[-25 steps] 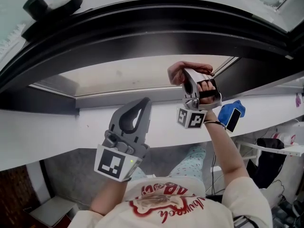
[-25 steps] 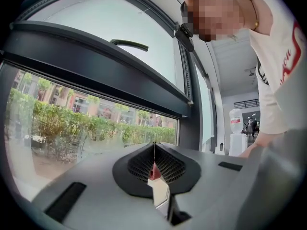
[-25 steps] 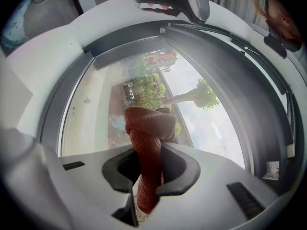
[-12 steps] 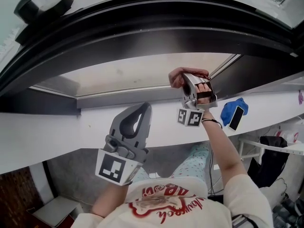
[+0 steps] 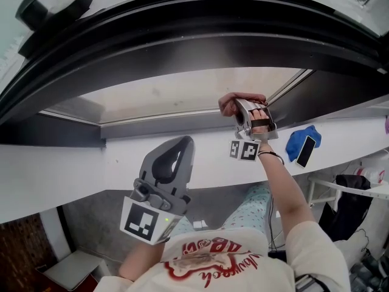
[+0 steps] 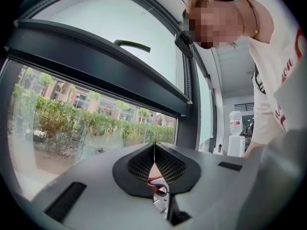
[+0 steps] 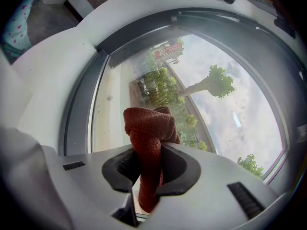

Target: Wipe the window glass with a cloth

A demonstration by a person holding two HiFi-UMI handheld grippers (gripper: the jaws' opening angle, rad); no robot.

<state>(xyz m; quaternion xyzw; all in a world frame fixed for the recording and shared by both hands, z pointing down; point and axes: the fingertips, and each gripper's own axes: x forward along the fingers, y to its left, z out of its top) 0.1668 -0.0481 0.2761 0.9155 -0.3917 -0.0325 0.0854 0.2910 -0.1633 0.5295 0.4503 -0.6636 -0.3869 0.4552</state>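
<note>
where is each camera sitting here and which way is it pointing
Head view: on the person's head, facing steeply down at the window glass; shows left tongs, right tongs and forearms.
Left gripper view: on the left tongs, facing the window along its shut, empty jaws; torso at right.
Right gripper view: on the right tongs, facing the glass past the clamped cloth.
Shared: head and right gripper views both show the cloth.

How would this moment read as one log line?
right gripper: shut on red cloth | cloth: at window glass lower right, contact unclear | left gripper: shut, empty, off glass
</note>
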